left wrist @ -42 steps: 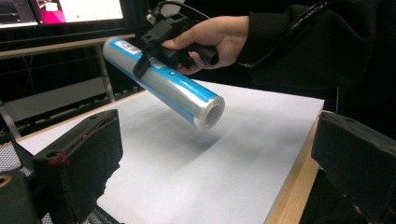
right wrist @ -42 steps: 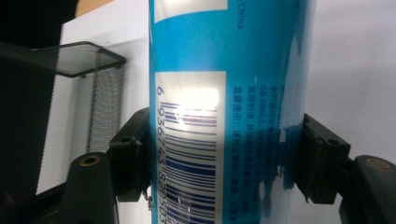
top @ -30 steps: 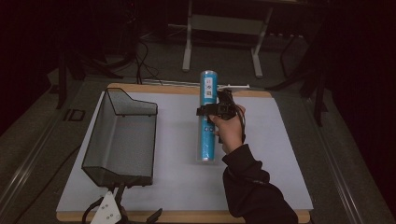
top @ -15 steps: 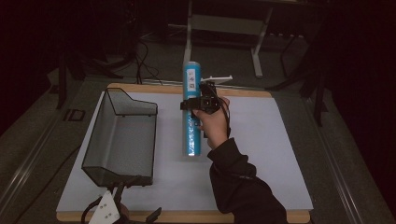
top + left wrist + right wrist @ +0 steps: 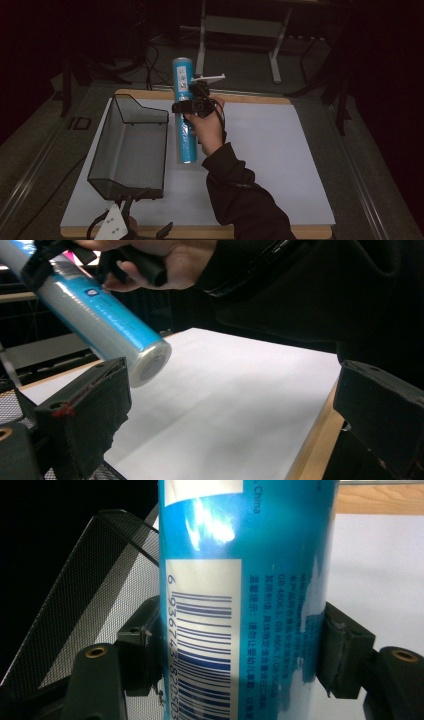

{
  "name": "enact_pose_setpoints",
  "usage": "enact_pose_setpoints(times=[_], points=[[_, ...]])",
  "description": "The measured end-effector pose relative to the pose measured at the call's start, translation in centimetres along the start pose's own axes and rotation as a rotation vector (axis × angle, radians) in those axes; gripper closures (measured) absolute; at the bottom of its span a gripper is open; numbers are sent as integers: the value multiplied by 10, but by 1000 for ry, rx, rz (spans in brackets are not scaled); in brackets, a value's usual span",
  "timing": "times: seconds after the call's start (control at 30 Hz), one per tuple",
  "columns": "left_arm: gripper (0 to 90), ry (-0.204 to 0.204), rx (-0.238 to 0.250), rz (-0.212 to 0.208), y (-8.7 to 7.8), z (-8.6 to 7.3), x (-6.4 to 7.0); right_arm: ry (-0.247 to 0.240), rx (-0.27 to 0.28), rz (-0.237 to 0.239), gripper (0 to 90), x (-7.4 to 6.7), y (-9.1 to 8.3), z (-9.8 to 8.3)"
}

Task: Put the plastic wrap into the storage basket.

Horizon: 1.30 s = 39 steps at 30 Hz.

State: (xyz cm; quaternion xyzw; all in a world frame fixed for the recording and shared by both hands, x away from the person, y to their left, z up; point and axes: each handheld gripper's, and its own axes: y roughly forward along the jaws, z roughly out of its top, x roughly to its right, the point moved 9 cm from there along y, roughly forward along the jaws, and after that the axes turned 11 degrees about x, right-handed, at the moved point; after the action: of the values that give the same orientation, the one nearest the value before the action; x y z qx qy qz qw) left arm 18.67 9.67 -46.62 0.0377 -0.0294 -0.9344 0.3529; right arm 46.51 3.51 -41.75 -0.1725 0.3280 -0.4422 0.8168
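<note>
Blue tube [image 5: 184, 112] clamped mid-length in right gripper [image 5: 192, 106], lifted beside black mesh basket [image 5: 131, 150] near bench's left edge; left gripper [image 5: 225, 425] jaws apart.

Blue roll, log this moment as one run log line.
right gripper: shut on blue roll | roll: lifted beside mesh basket | left gripper: open, near table edge

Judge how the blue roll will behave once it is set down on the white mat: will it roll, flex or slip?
The blue roll looks cylindrical, so it probably rolls if laid flat. Held mid-length by the right gripper, it stays straight: likely stiff. Its glossy wrap may slip.
</note>
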Motion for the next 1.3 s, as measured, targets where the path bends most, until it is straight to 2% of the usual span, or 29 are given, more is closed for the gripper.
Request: enact_pose_setpoints(times=[0.07, 0.1, 0.13, 0.2, 0.23, 0.27, 0.3, 0.57, 0.6, 0.67, 0.8, 0.87, 1.0, 1.17, 1.3], points=[[29, 1, 2, 7, 0, 0, 0, -6, 8, 8, 318, -11, 6, -1], [29, 1, 2, 7, 0, 0, 0, -6, 8, 8, 318, -11, 6, -1], [29, -5, 2, 1, 0, 0, 0, -3, 10, 25, 318, -18, 10, -1], [29, -5, 1, 1, 0, 0, 0, -4, 12, 27, 318, -22, 12, -1], [29, -2, -3, 4, 0, -1, 0, -9, 19, 29, 318, -29, 17, -2], [29, 1, -4, 6, -1, -1, -1, -9, 19, 29, 318, -29, 17, -2], [30, 3, -1, 8, -1, 0, -1, -4, 22, 34, 318, -38, 22, -3], [29, 2, 3, 15, -2, 0, -2, -23, 36, 39, 317, -64, 37, -10], [29, 2, 3, 15, -2, 0, -2, -23, 36, 39, 317, -64, 37, -10], [30, -2, 3, 19, -2, 0, -3, -62, 42, 30, 318, -73, 42, -15], [30, 5, 5, 26, -3, 0, -3, -91, 46, 26, 318, -82, 50, -22], [32, 3, 11, 25, -3, 1, -2, -103, 49, 38, 318, -86, 54, -26], [32, -5, 0, 25, -4, 0, -3, -153, 57, 17, 318, -93, 63, -34], [32, -1, 5, 37, -4, 1, -4, -160, 29, -6, 318, -95, 77, -50], [32, 0, 8, 31, -5, 1, -4, -146, 4, -15, 317, -93, 85, -60]])
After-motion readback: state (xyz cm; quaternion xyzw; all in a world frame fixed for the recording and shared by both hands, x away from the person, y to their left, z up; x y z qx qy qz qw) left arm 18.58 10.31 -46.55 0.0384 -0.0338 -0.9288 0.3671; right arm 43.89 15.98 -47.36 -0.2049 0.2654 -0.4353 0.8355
